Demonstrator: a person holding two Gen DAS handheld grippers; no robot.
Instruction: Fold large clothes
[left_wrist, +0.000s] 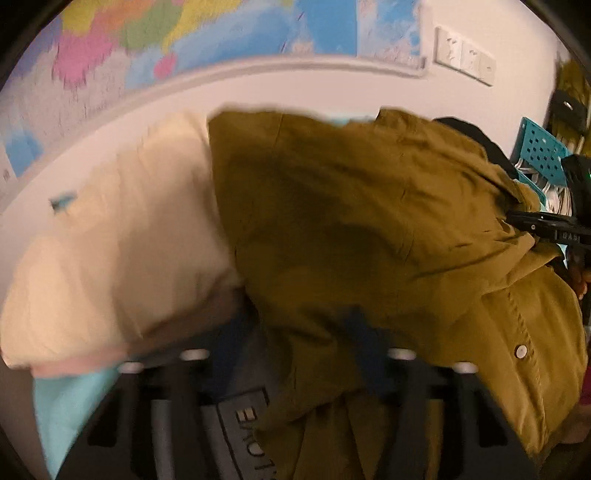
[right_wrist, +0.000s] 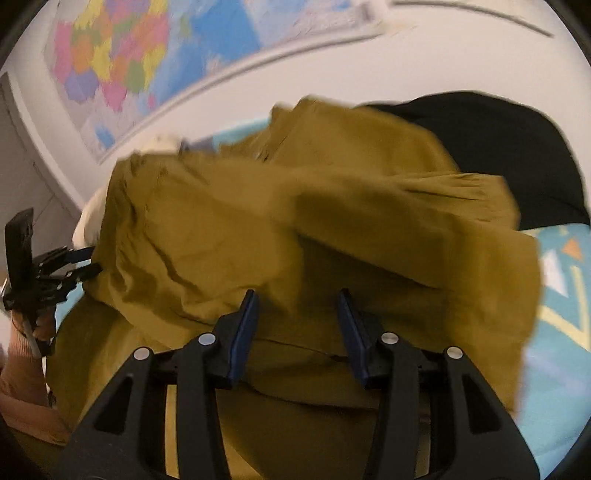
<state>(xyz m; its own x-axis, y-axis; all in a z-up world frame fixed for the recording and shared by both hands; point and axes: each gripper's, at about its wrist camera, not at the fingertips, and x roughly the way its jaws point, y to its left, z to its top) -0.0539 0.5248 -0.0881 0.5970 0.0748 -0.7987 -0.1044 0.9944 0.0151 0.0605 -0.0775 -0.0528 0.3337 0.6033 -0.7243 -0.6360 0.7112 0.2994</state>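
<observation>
Jacket, rumpled olive cotton

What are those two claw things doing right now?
Left gripper: shut on the olive-green cotton jacket.
Right gripper: open, blue pads apart, jacket fabric lying between them.

We logged a coloured wall map on the white wall, a white switch plate to its right, a teal perforated basket at the far right, and a light-blue patterned sheet with white and orange shapes.
</observation>
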